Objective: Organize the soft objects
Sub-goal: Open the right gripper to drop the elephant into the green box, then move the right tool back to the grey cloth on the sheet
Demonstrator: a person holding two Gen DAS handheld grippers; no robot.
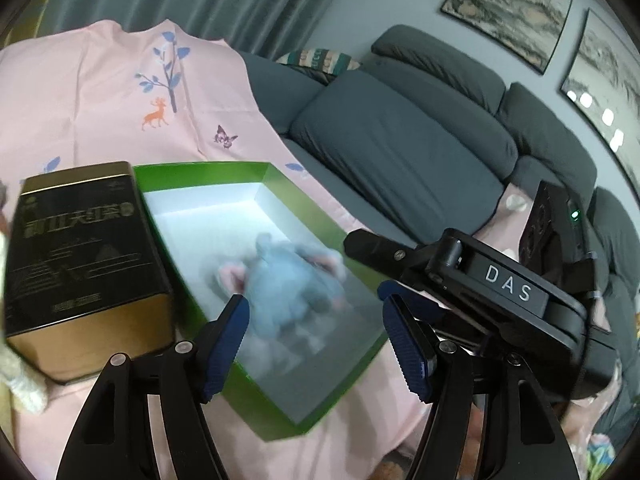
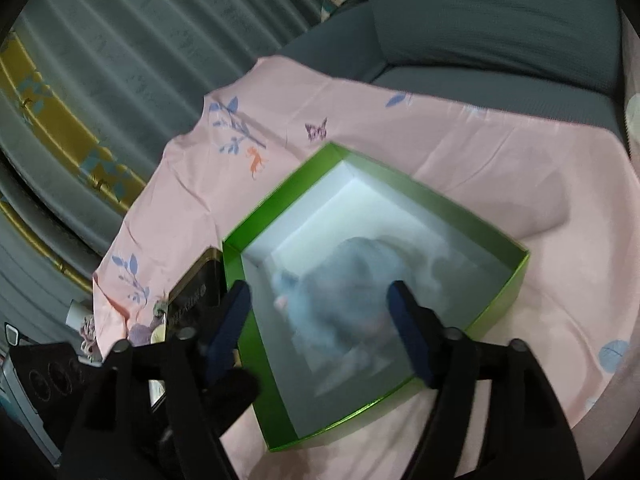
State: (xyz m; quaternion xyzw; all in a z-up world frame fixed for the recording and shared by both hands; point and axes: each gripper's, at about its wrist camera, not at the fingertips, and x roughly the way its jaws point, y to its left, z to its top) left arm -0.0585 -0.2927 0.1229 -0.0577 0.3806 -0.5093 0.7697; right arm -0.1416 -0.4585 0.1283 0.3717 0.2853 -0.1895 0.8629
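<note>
The left gripper [image 1: 316, 332] hangs spread and empty over the blurred grey-blue plush toy [image 1: 288, 284] inside the green box [image 1: 200, 172]; the right gripper [image 2: 320, 328] likewise released. Risk: either finger catching the box's rim beside the black tin [image 1: 84, 240]

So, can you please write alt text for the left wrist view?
A blurred blue plush toy lies in an open green box on a pink cloth, between the open left gripper fingers. A black and gold tin stands left of the box; the right gripper and a grey sofa are on the right.
</note>
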